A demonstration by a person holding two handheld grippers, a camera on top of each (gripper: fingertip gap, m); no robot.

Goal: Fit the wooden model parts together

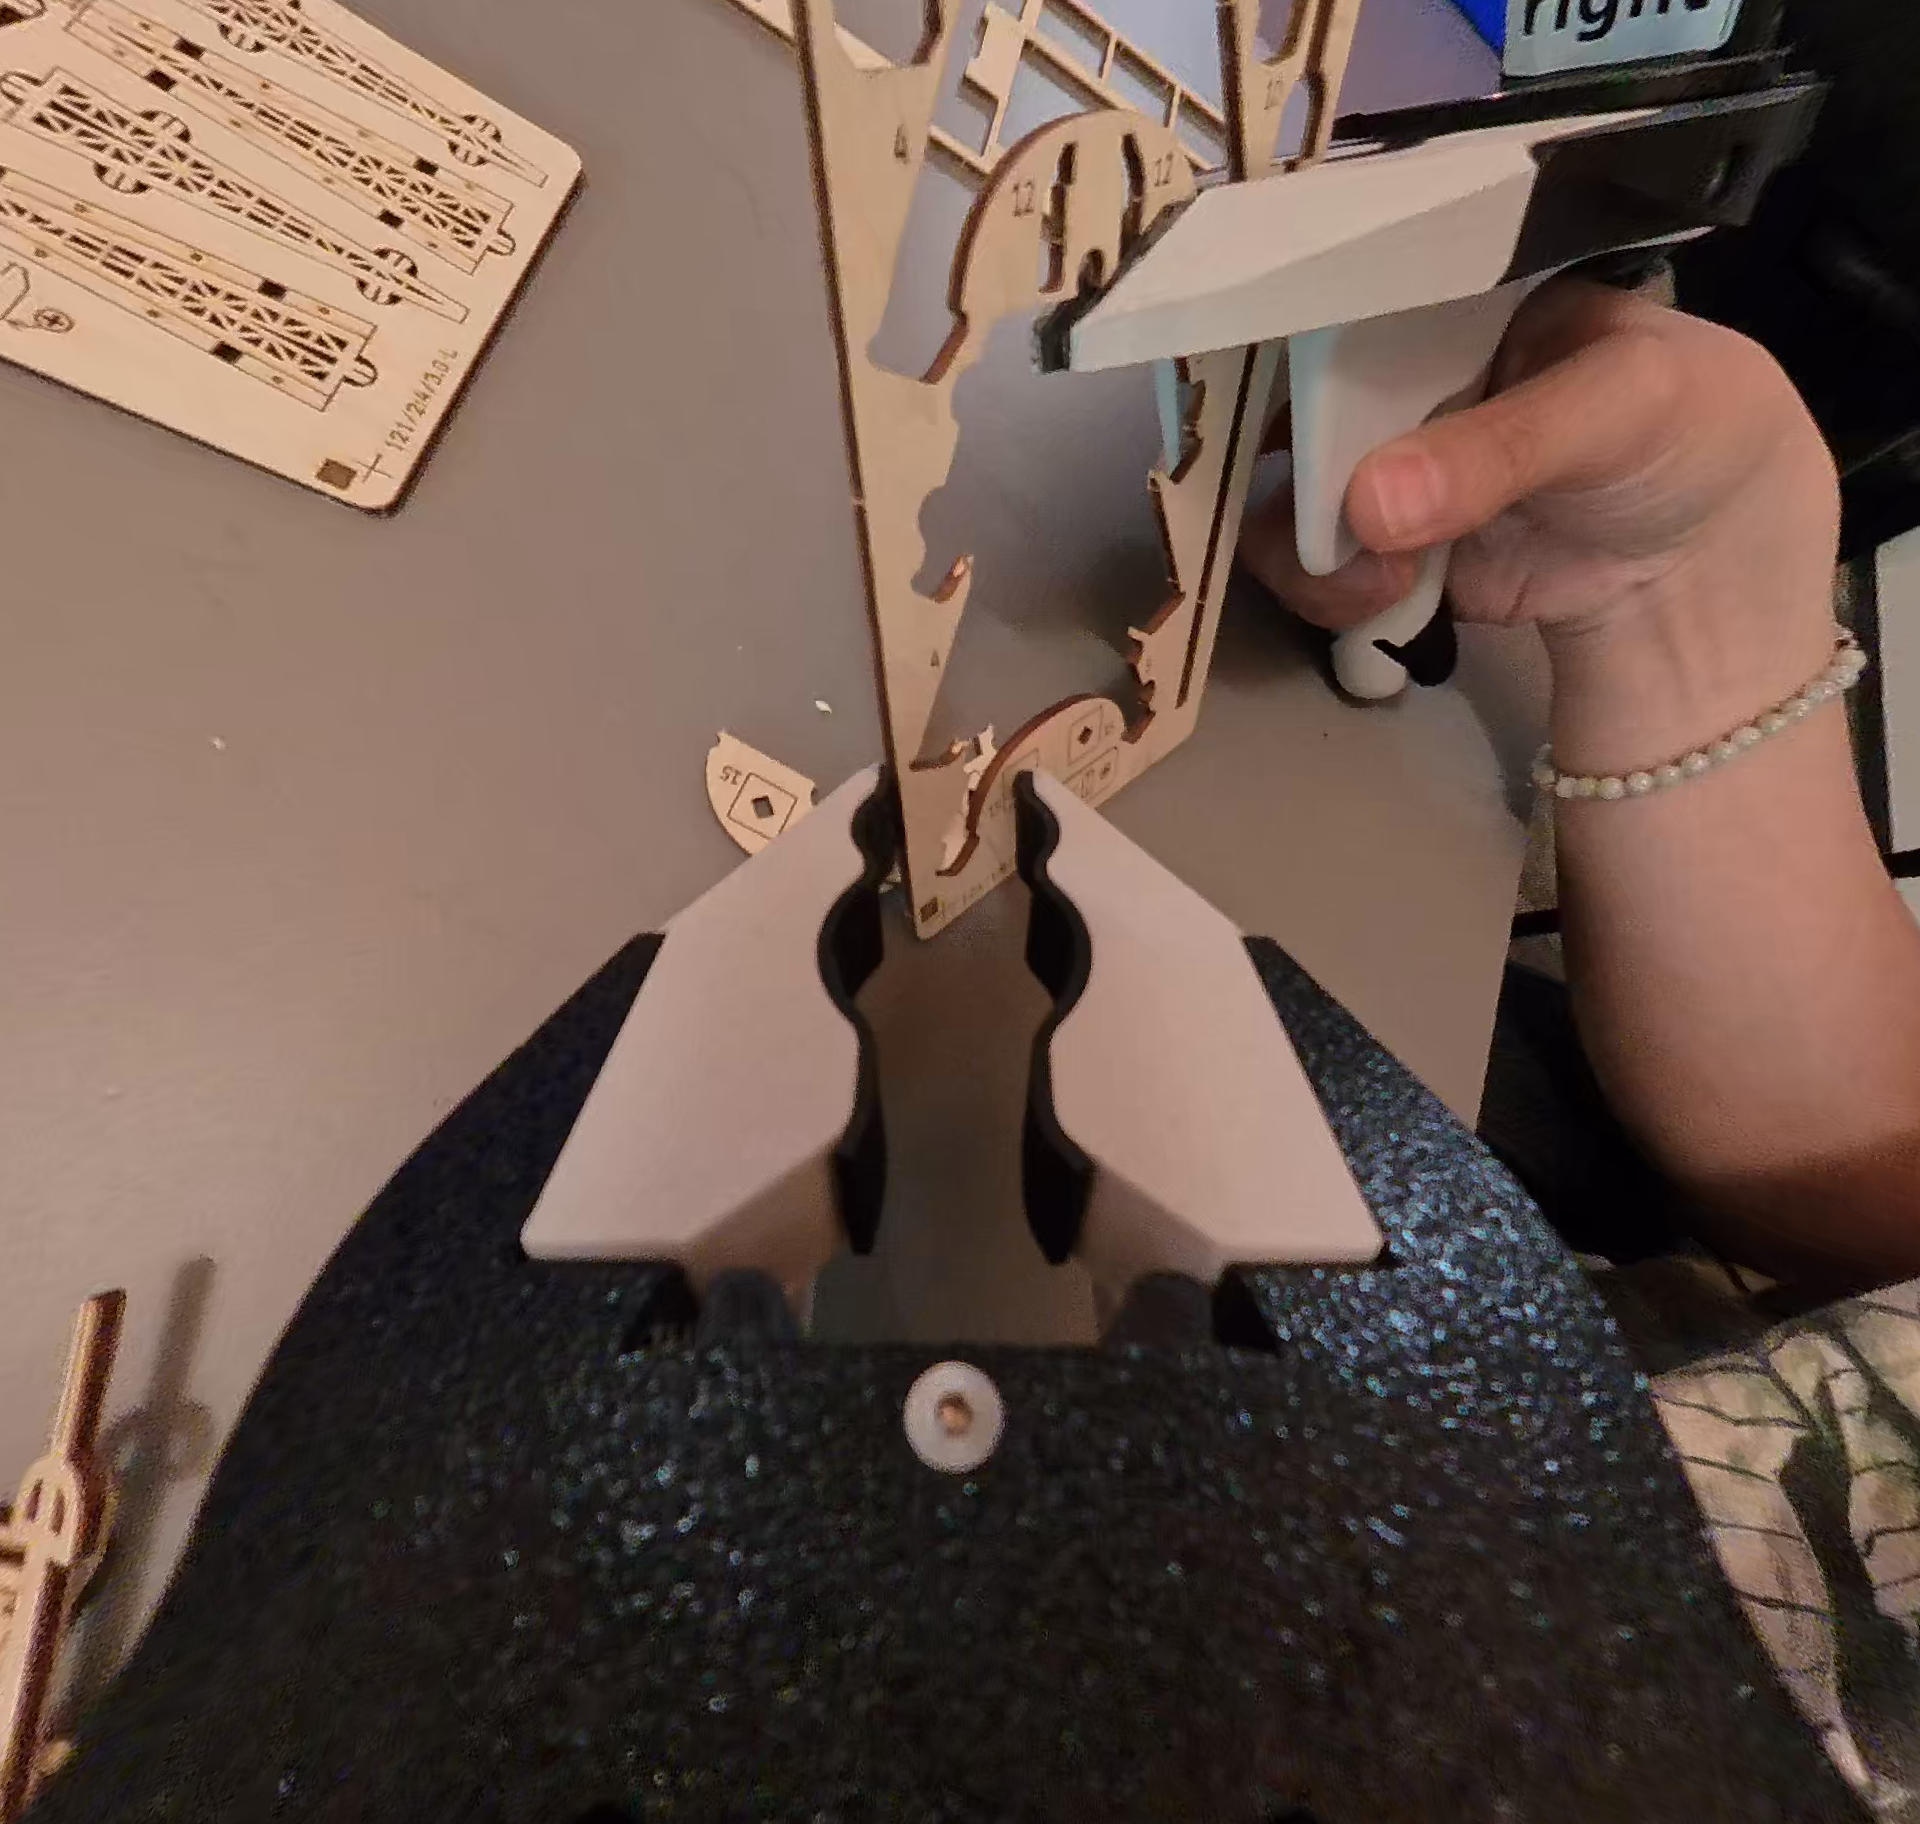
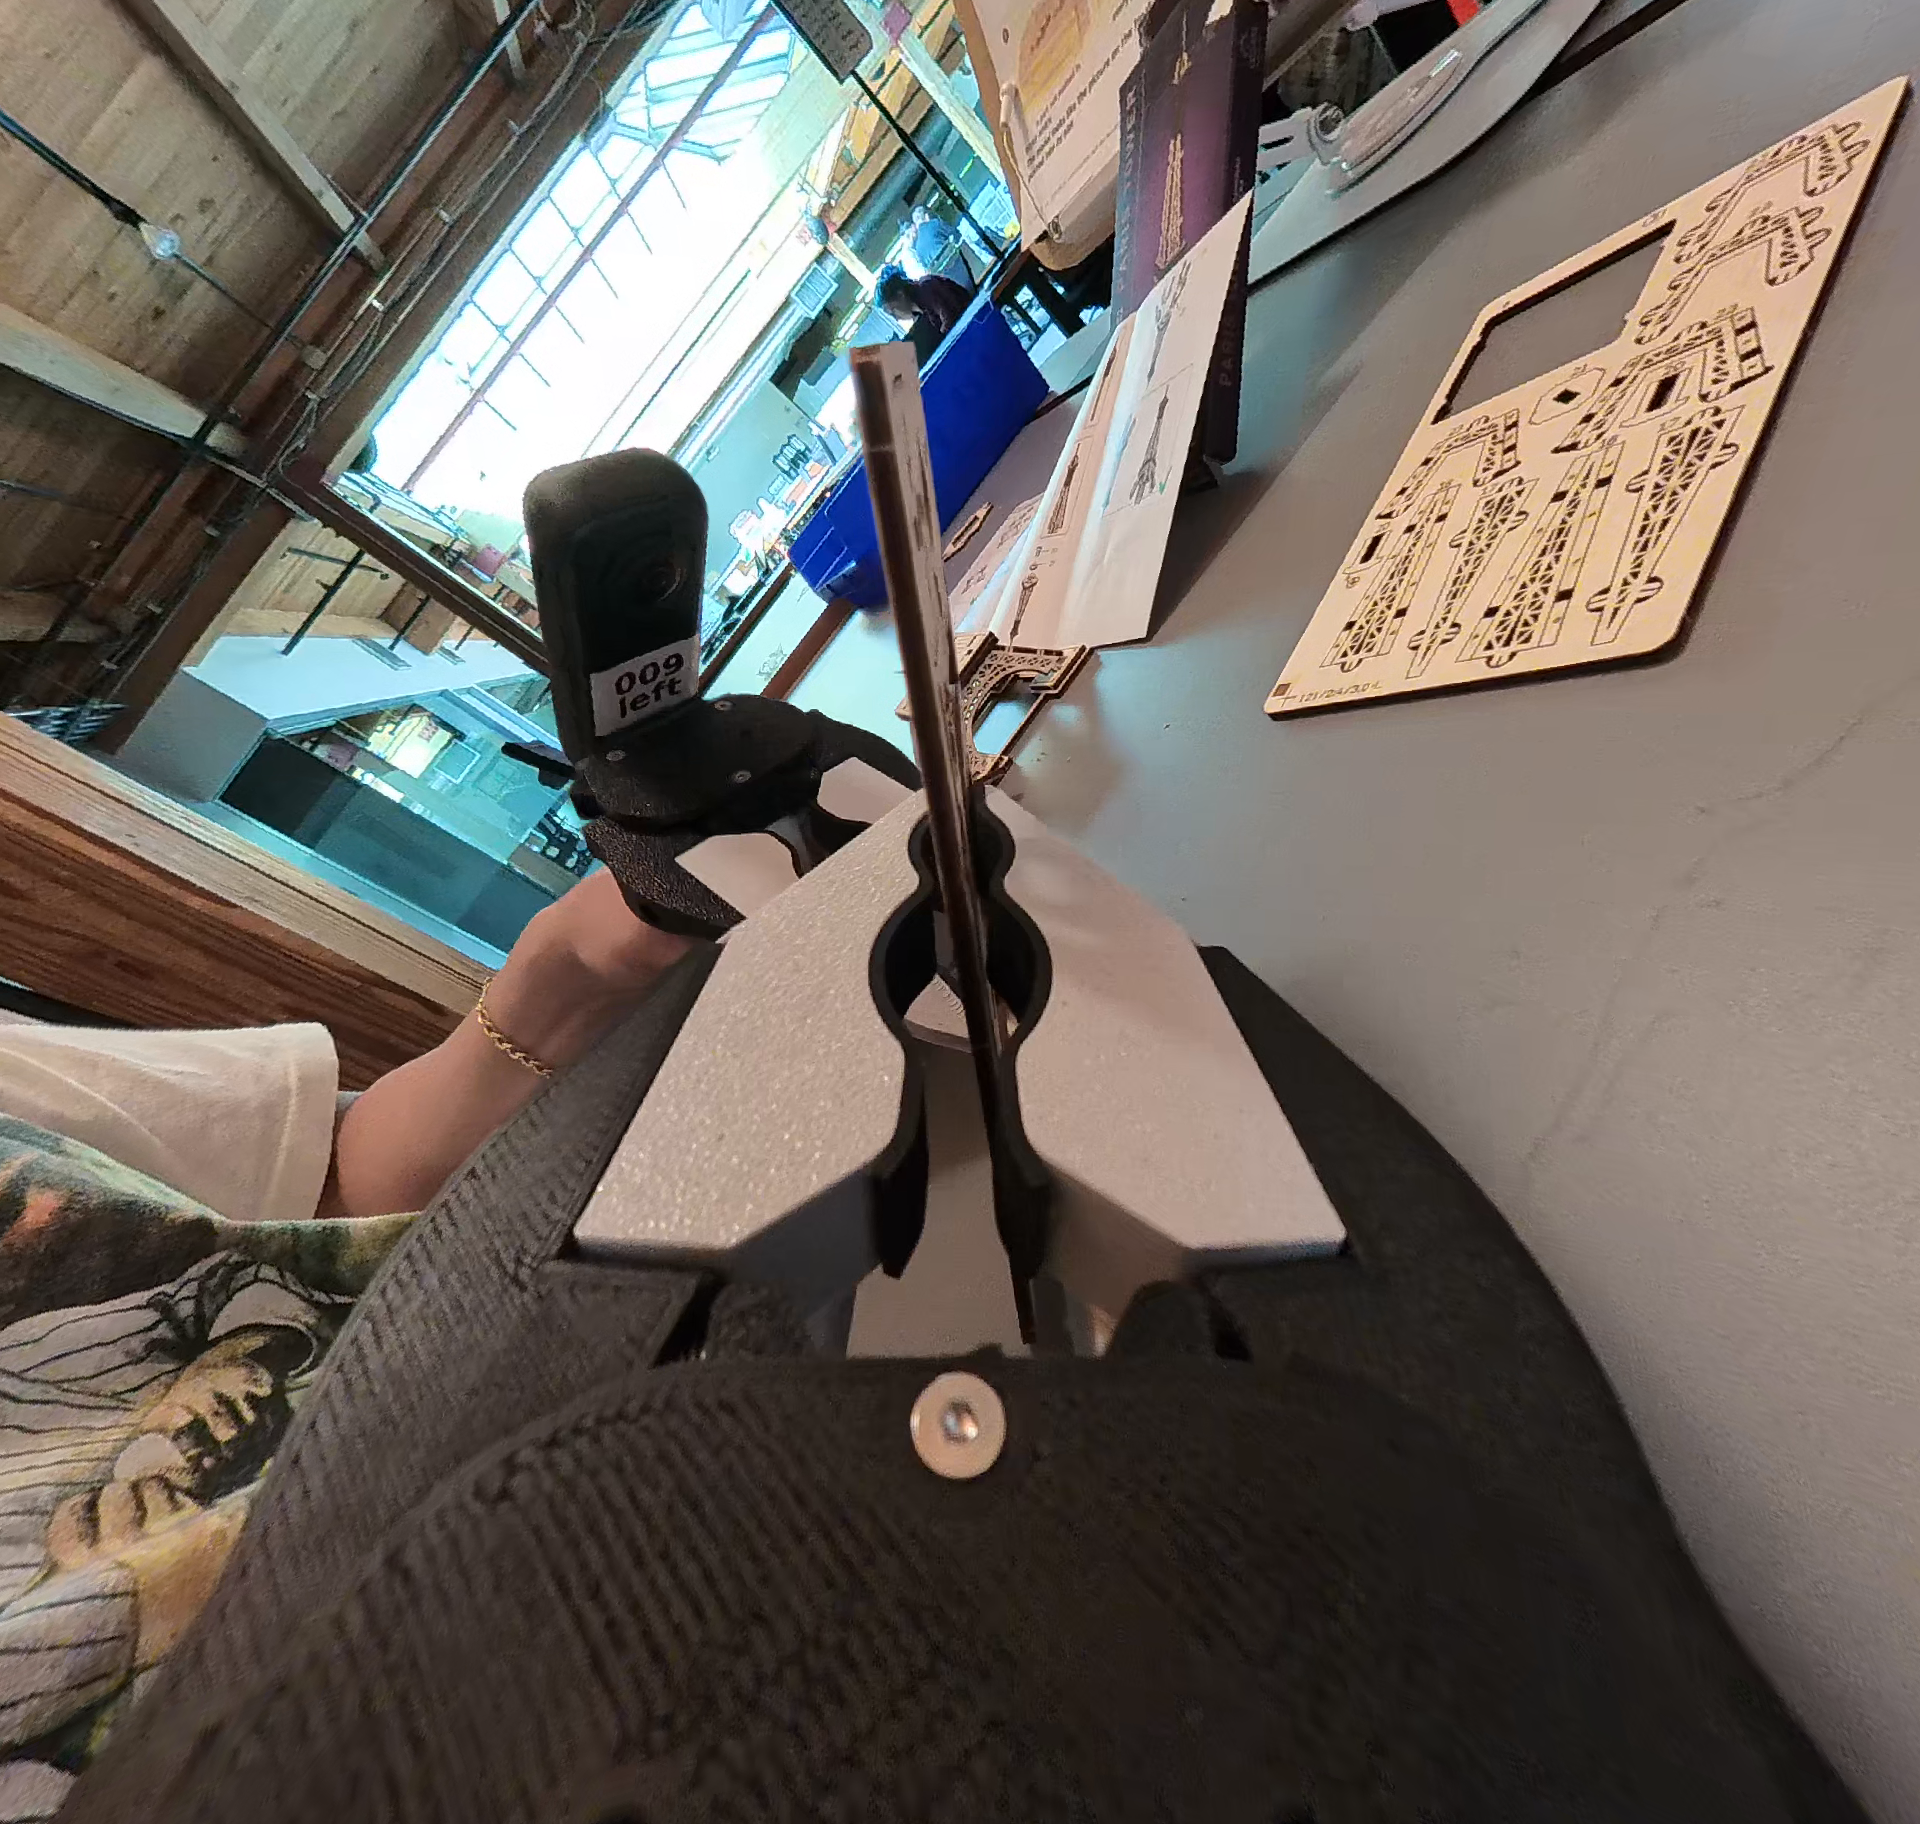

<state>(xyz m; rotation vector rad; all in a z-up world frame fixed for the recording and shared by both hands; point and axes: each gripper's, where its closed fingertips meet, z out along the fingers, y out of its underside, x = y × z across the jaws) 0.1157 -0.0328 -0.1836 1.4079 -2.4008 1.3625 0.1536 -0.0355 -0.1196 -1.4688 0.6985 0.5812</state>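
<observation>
Left wrist view shows the left gripper (image 1: 951,787) with a gap between its 2 fingers, its tips either side of the wooden sheet's (image 1: 1039,424) bottom corner above the grey table (image 1: 416,839). The right gripper (image 1: 1049,340) pinches that upright sheet tight.

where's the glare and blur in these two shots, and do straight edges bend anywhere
Right wrist view: the big window is blown out to white, and the table tilts steeply. Left wrist view: light is even and soft, the wooden piece at the left edge is smeared, and the flat sheet bows near the corner.
</observation>
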